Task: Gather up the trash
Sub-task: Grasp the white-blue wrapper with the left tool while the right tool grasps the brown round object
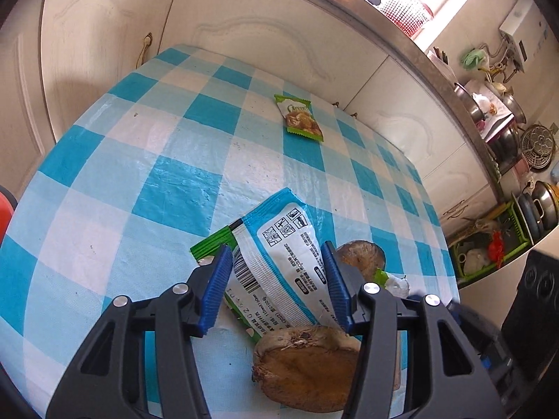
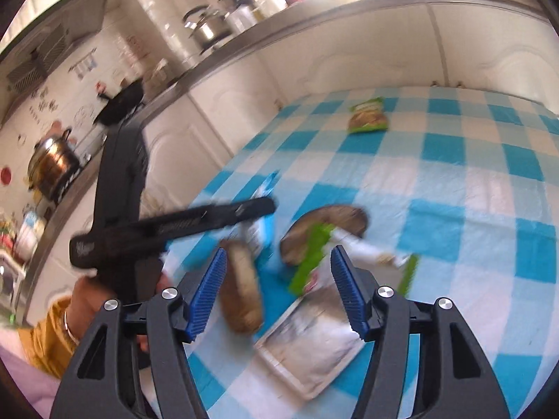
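Observation:
My left gripper [image 1: 276, 282] is shut on a blue and white packet [image 1: 283, 251], which bows between the blue pads above the checked tablecloth [image 1: 139, 160]. A green wrapper [image 1: 209, 244] pokes out beneath it. Two brown round slices lie close by, one under the jaws [image 1: 307, 370] and one behind the right finger [image 1: 361, 255]. My right gripper [image 2: 277, 296] stands open over the pile and holds nothing. Below it are a brown slice [image 2: 241, 289], a green and white wrapper [image 2: 314, 255] and a silver foil pouch [image 2: 311, 342]. A green snack packet [image 1: 298, 118] [image 2: 368, 116] lies alone farther back.
White cabinet doors [image 1: 244, 28] and a steel-edged counter [image 1: 401, 35] with pots run along the table's far side. A hand in a yellow sleeve [image 2: 52, 328] grips the left tool at the table's left edge. Something red [image 1: 5, 209] shows beyond the table's near-left rim.

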`<act>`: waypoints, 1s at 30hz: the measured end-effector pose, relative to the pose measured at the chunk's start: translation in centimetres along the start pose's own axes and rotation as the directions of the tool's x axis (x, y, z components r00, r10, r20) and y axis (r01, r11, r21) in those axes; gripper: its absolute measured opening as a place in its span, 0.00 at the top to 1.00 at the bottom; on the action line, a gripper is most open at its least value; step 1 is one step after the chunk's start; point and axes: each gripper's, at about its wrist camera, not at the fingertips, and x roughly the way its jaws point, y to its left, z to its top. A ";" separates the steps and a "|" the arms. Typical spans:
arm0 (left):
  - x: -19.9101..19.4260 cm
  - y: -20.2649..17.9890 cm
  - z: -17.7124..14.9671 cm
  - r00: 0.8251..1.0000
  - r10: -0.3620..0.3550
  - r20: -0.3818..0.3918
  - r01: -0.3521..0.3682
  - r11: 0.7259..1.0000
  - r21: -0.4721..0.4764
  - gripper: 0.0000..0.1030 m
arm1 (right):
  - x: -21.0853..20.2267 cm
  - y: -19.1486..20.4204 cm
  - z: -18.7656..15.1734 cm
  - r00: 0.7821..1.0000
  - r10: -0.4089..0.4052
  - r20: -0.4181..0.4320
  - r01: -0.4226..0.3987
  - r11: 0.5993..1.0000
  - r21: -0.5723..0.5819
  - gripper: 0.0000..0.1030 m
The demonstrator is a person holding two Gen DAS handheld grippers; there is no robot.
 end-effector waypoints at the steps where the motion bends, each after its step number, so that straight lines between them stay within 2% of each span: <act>1: 0.0 0.1 0.0 1.000 -0.002 0.001 0.002 1.000 -0.002 0.48 | 0.6 0.6 -0.5 1.000 -0.010 -0.025 0.010 1.000 -0.020 0.47; 5: -0.1 0.5 0.1 1.000 -0.014 0.005 0.014 1.000 -0.015 0.48 | 2.6 2.2 -1.5 0.995 -0.025 -0.095 0.020 0.998 -0.059 0.57; 12: -0.5 1.1 0.0 1.000 -0.019 0.015 0.019 1.000 -0.022 0.49 | 4.8 2.9 -1.8 0.990 0.002 -0.141 -0.007 0.999 -0.036 0.56; 14: -0.6 1.3 0.0 1.000 -0.022 0.017 0.023 0.999 -0.025 0.49 | 5.0 3.3 -1.8 0.991 -0.012 -0.134 0.005 0.999 -0.051 0.57; 16: -0.7 1.4 0.0 0.999 -0.025 0.020 0.025 0.999 -0.026 0.49 | 5.0 3.5 -1.9 0.992 -0.017 -0.125 0.011 0.999 -0.046 0.64; 20: -0.9 1.6 0.0 0.999 -0.034 0.026 0.035 0.999 -0.029 0.49 | 4.7 3.7 -2.0 0.993 -0.020 -0.116 0.018 1.000 -0.011 0.67; 25: -1.5 2.2 -0.1 0.998 -0.048 0.038 0.049 0.998 -0.041 0.52 | 3.8 4.9 -2.1 0.995 -0.014 -0.097 0.015 1.000 0.003 0.82; 30: -2.6 3.0 0.1 0.996 -0.063 0.059 0.067 0.996 -0.058 0.55 | 3.2 7.0 -2.5 0.995 -0.062 -0.082 0.057 0.996 -0.065 0.84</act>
